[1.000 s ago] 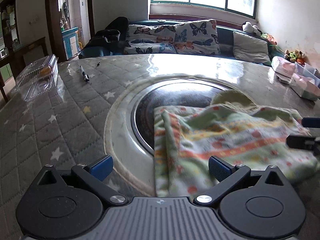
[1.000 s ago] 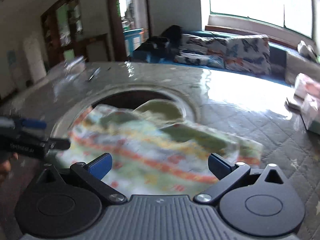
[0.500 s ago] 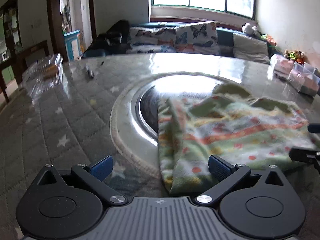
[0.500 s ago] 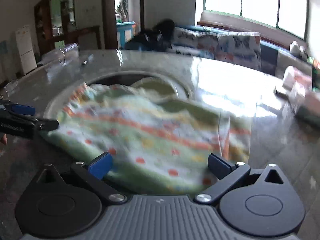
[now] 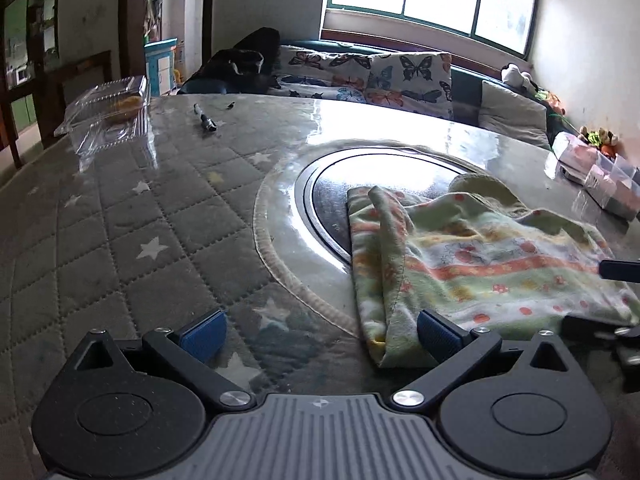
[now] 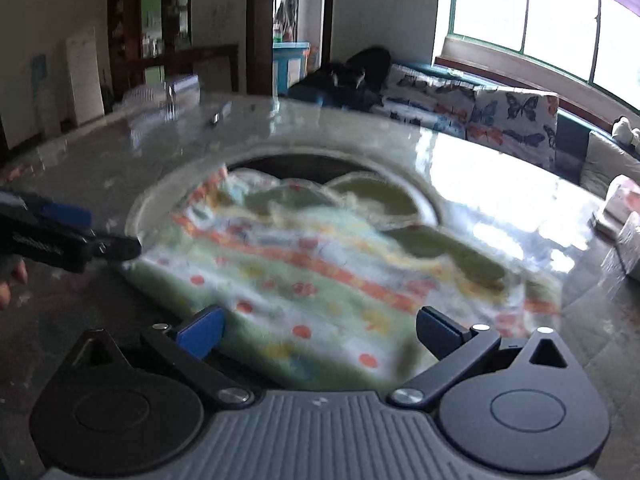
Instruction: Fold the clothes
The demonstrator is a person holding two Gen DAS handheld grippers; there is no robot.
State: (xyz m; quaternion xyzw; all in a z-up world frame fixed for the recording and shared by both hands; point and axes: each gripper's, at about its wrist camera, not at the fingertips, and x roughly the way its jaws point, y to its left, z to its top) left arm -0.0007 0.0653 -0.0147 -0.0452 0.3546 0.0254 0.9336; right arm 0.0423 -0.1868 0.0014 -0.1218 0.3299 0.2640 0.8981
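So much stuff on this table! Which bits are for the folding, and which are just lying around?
For the folding:
patterned cloth
left gripper, open
right gripper, open

Just lying around:
clear plastic box
marker pen
storage boxes
butterfly cushions

the right wrist view blurs the striped cloth [image 6: 320, 280]; the hand [image 6: 10, 276] is cut off.

Green garment [image 5: 480, 264], orange stripes and dots
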